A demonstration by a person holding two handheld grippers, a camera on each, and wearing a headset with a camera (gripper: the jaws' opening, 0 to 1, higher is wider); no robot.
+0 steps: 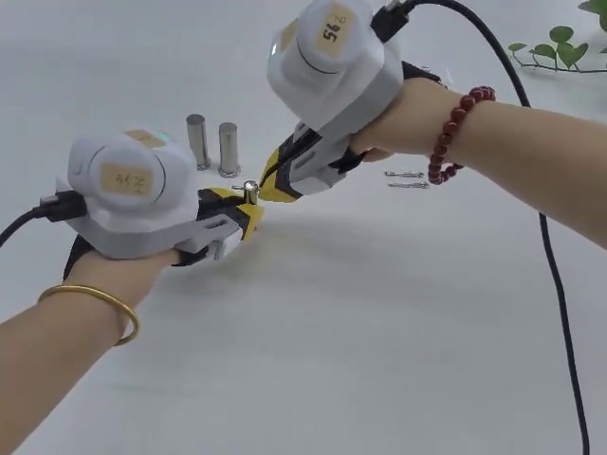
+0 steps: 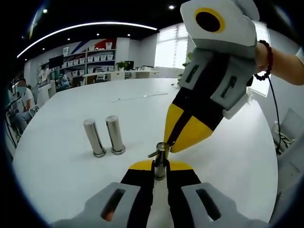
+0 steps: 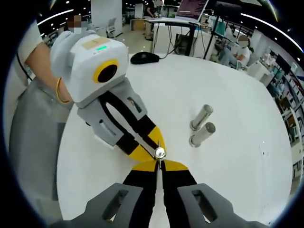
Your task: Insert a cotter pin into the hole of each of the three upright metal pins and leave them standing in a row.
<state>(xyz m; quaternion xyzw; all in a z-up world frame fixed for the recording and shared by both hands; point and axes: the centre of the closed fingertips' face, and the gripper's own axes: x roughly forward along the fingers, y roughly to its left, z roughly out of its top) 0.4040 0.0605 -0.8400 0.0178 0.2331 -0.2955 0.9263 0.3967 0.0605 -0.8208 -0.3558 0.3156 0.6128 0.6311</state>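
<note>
Left claw (image 2: 160,168) clamps metal pin (image 2: 162,153); right claw's (image 1: 270,186) label (image 1: 334,32) reads 295

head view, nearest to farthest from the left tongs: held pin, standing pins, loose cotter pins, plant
1. Held pin, in the left tongs.
2. Standing pins, just behind.
3. Cotter pins, to the right.
4. Plant, far right corner.

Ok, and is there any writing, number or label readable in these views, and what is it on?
"295", handwritten, seen rotated, likely reading: upper sticker on the right gripper, which holds a cotter pin.
Handwritten marks, too blurred to read: lower sticker on the left gripper, which grips a metal pin.
Wall panels in the room behind: too small to read.
</note>
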